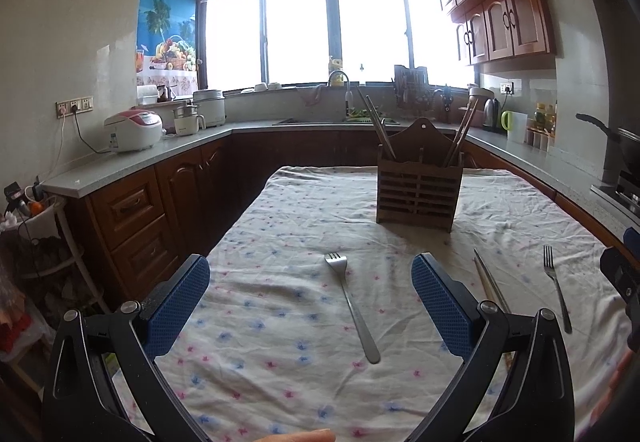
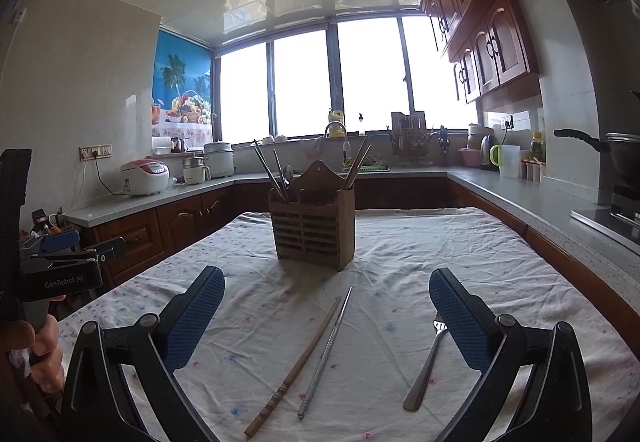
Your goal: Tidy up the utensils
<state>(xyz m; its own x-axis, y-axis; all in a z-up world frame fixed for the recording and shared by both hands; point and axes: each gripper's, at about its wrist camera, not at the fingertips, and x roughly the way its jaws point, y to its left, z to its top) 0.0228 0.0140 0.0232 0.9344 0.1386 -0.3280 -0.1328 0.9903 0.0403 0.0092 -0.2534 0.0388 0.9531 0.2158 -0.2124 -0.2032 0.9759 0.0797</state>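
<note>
Utensils are scattered on the floral white tablecloth (image 1: 280,342), and a few chopsticks already stand in the slatted brown wooden utensil holder (image 1: 418,187) further back, so sorting looks partly done to me.

The left gripper (image 1: 310,306) hangs above the cloth with its blue pads spread wide and nothing in them. A plain stainless steel fork (image 1: 352,306) lies right between its fingers, tines pointing away toward the holder. Off to that gripper's right are a chopstick pair and a second steel fork (image 1: 557,288).

The right gripper (image 2: 326,316) is wide open and empty too. Ahead of it, between its fingers, lie a brown wooden chopstick (image 2: 294,366) and a silver metal chopstick (image 2: 326,352) — close side by side, tips toward the holder. That second fork is partly hidden behind its right finger.

My guess is we're at the pick-up stage. Next move would be lowering onto one piece and closing across its thin shaft — flat stuff on soft cloth, so the pads need to get right down to the fabric.
</note>
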